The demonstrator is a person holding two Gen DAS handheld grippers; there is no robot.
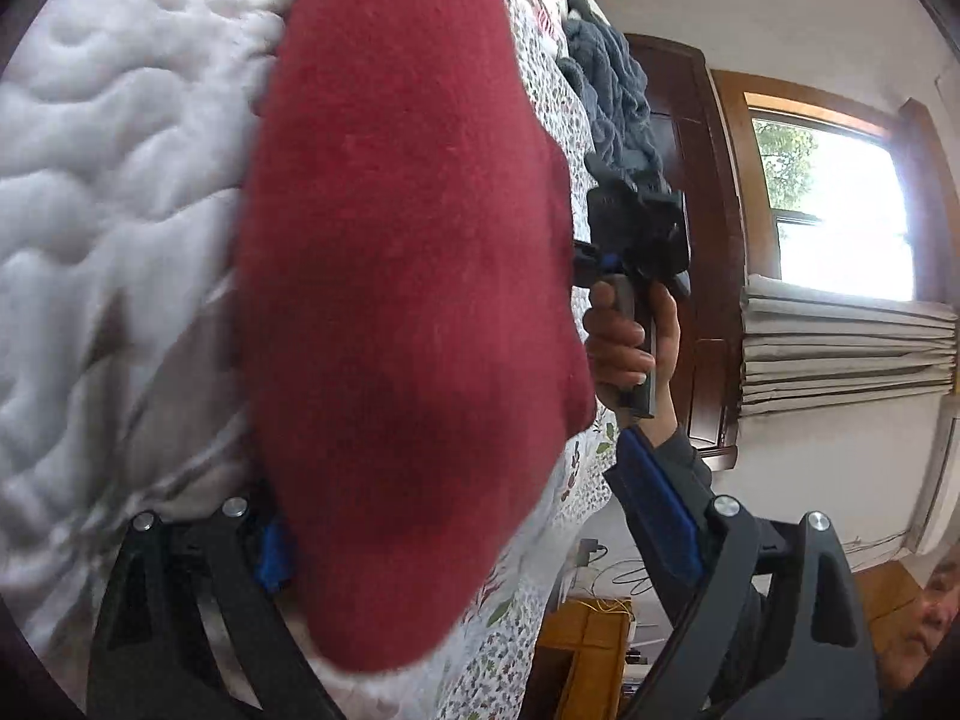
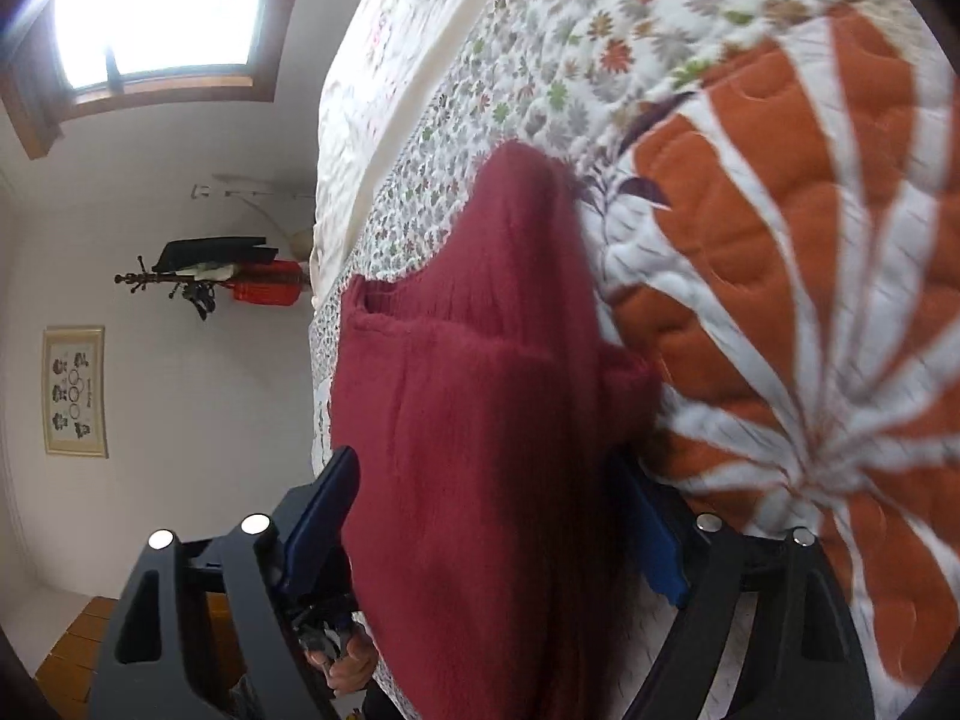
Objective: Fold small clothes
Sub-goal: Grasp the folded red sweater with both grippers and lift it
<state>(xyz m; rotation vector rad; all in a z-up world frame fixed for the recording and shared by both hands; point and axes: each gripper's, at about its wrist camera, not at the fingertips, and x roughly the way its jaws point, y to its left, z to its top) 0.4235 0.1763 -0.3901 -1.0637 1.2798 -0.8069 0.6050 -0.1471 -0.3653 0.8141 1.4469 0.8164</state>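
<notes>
both claws, left claw (image 1: 480, 540) and right claw (image 2: 480, 534), stand wide with a red garment (image 1: 408, 300) between their fingers, over the bed (image 2: 780, 300); folding looks unfinished.

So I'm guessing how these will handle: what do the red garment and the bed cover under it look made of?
The red garment looks like a soft knit, possibly wool or acrylic: matte, fuzzy, with fine ribbing. The bed cover looks like a quilted, printed fabric, likely cotton: puffed stitched channels, no sheen. Its white part shows the same wavy quilting.
</notes>
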